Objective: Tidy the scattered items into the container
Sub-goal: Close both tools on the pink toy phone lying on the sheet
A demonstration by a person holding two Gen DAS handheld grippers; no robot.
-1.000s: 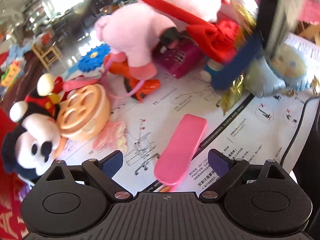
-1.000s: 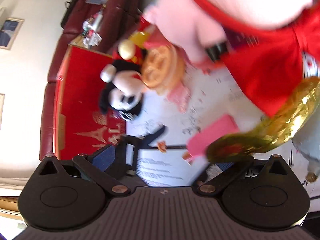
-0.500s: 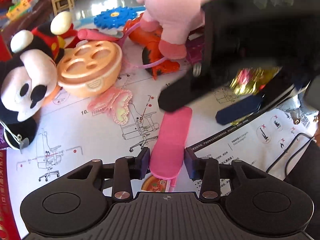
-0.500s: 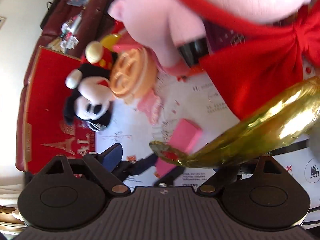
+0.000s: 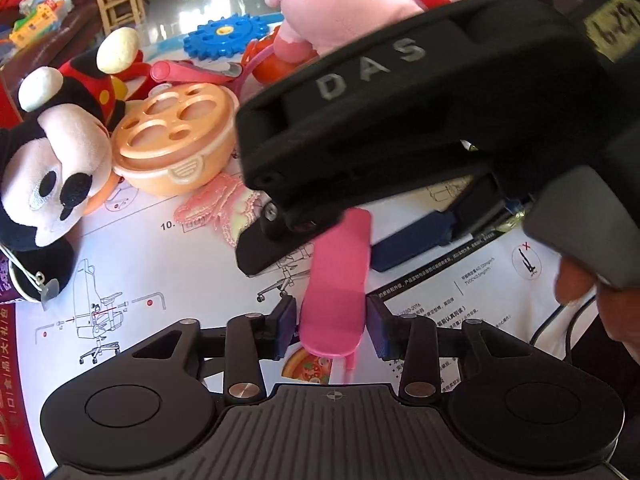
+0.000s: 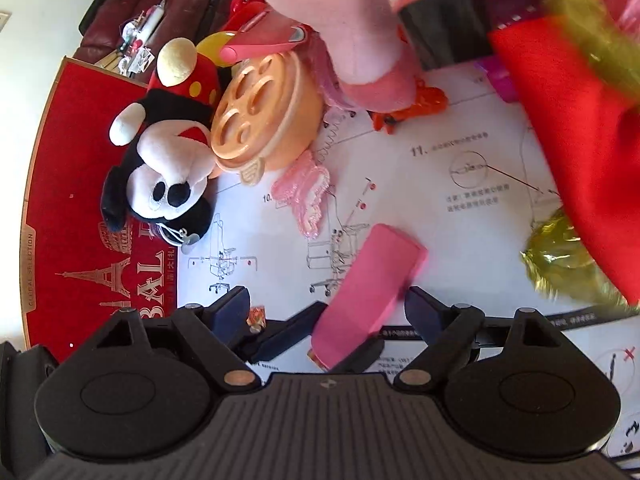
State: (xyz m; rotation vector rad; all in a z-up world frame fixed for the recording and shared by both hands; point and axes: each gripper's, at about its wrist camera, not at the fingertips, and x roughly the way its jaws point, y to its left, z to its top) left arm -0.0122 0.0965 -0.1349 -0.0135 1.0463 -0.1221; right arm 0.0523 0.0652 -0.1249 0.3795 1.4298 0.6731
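Item in hand: flat pink plastic slab between our left gripper fingers, half-open after reopening, not clearly gripped; right gripper wide, empty; next, squeeze and lift.

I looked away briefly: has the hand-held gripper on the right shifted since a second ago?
Yes. The right hand-held gripper has come down toward the pink block; the printed instruction sheet now looks closer.

**Plush, plastic and paper**

The mouse doll and pink pig are soft, matt plush. The orange pot and blue gear are smooth, glossy plastic. The pink case looks smooth and satiny. The sheet beneath is matt printed paper. The lace piece is frilly cloth. Gold foil shines, crinkled.
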